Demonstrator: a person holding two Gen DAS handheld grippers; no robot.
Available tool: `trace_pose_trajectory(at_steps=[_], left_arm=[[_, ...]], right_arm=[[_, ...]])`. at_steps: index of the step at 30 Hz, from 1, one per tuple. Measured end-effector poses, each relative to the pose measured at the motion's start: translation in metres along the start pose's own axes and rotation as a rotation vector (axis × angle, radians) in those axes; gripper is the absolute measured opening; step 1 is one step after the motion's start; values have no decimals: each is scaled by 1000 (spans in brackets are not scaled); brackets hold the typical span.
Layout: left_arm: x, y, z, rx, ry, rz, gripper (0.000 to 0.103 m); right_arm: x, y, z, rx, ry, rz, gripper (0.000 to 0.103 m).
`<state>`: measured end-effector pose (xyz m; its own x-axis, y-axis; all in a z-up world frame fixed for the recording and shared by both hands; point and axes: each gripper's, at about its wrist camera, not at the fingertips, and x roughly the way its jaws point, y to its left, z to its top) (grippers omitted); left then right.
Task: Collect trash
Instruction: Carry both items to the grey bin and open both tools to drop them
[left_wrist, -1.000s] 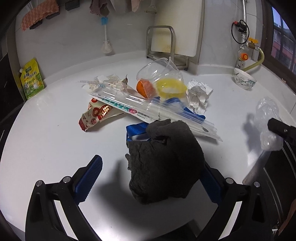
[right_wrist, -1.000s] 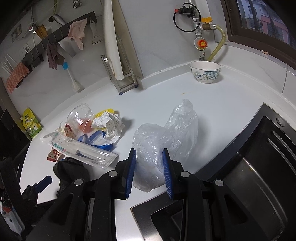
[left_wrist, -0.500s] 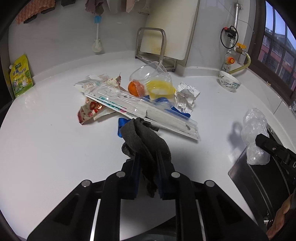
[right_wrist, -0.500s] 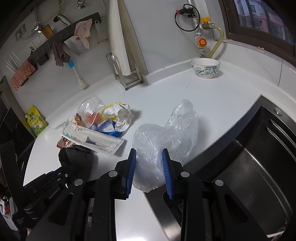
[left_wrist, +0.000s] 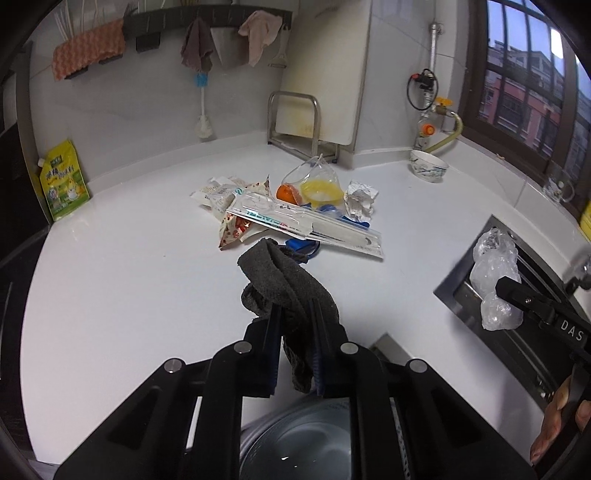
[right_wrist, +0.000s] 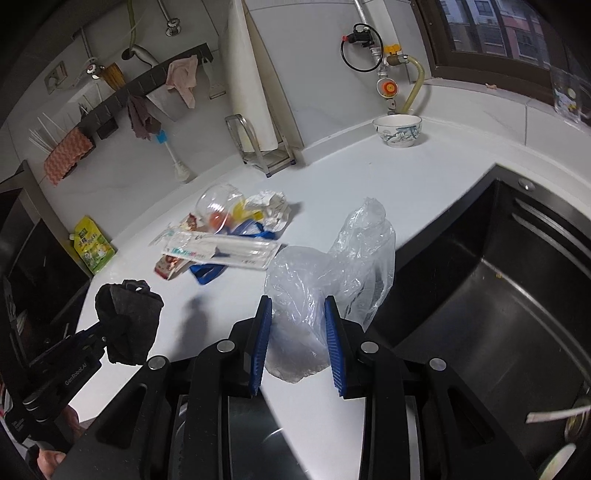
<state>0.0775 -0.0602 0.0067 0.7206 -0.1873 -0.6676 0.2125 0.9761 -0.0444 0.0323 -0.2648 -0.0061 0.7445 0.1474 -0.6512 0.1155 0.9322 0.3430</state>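
Left wrist view shows our left fingers (left_wrist: 297, 325) clamped on a soft, limp rag (left_wrist: 286, 282), right fingers (right_wrist: 297, 332) partly closed gripping a light, slippery bag (right_wrist: 332, 266); wrappers (left_wrist: 295, 210) lie beyond on the tabletop (left_wrist: 129, 277).

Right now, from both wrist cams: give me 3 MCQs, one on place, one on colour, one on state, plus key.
1. Where is the patterned bowl?
A. in the sink
B. on the counter by the gas valve
C. inside the trash pile

2. What colour are the gripper pads?
A. blue
B. red
C. white

3. What is the left gripper doing?
A. open and free
B. shut on the dark cloth
C. shut on the clear plastic bag

Key: B, it sits below the valve; A, the ribbed pads are blue; B, cloth pinched between its jaws.
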Motion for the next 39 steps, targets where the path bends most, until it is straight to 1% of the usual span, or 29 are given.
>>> trace_pose_trajectory(at_steps=[2, 4, 7, 10, 13, 16, 22, 28, 33, 36, 37, 38, 39], left_arm=[[-14, 3, -8, 14, -8, -6, 15], [-26, 5, -17, 23, -7, -28, 15], [-42, 7, -33, 44, -4, -51, 15], [-51, 7, -52, 71, 2, -55, 15], [-57, 8, -71, 87, 21, -61, 15], [-60, 9, -88, 97, 42, -86, 15], [-54, 8, -112, 93, 86, -150, 15], [-39, 8, -127, 89, 126, -150, 15], [-28, 11, -133, 74, 166, -142, 15], [-27, 13, -132, 67, 169, -129, 17], [-28, 14, -132, 65, 164, -124, 24], [-29, 14, -131, 64, 157, -119, 40], [-31, 14, -130, 63, 145, -114, 51]], right_arm=[[-11, 9, -18, 6, -2, 4, 28], [-18, 17, -34, 4, 5, 5, 28], [-26, 32, -66, -15, 39, 4, 28], [-30, 43, -92, -30, 71, 5, 28], [-36, 56, -113, -74, 91, 9, 28], [-40, 65, -130, -109, 114, 18, 28], [-37, 74, -155, -155, 154, 61, 28], [-15, 72, -174, -139, 232, 77, 28], [-12, 70, -176, -135, 234, 80, 30], [-13, 68, -175, -133, 228, 77, 34], [-15, 67, -174, -131, 222, 71, 36], [-16, 66, -174, -128, 217, 69, 42], [-17, 65, -173, -123, 210, 68, 50]])
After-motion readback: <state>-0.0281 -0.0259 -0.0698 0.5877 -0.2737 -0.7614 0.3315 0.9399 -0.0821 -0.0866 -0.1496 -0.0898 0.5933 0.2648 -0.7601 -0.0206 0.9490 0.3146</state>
